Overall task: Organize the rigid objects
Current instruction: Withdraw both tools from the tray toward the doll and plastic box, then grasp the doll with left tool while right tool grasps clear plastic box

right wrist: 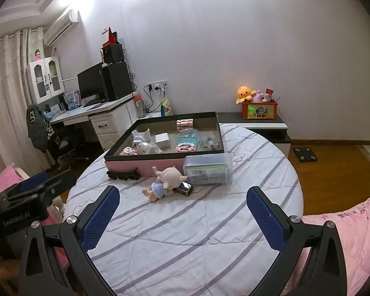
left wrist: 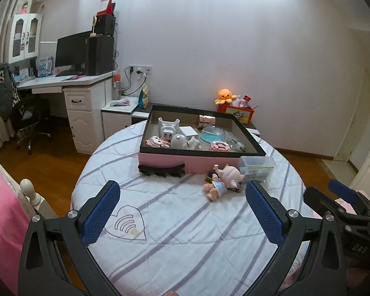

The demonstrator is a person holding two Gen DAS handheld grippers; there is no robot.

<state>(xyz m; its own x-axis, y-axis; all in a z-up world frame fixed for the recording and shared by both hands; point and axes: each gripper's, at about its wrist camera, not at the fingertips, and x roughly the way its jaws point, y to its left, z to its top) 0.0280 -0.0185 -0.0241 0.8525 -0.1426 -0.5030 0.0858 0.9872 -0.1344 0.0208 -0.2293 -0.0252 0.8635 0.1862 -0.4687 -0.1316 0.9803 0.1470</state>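
Observation:
A pink box with a black rim sits at the far side of a round striped-cloth table and holds several small items. In front of it lie a doll, a clear plastic case, a small dark object and a black comb-like piece. My left gripper is open and empty, short of the doll. My right gripper is also open and empty above the cloth.
A white desk with a monitor and a chair stand at the left. Behind the table, a low cabinet carries a red toy box. Pink bedding lies right.

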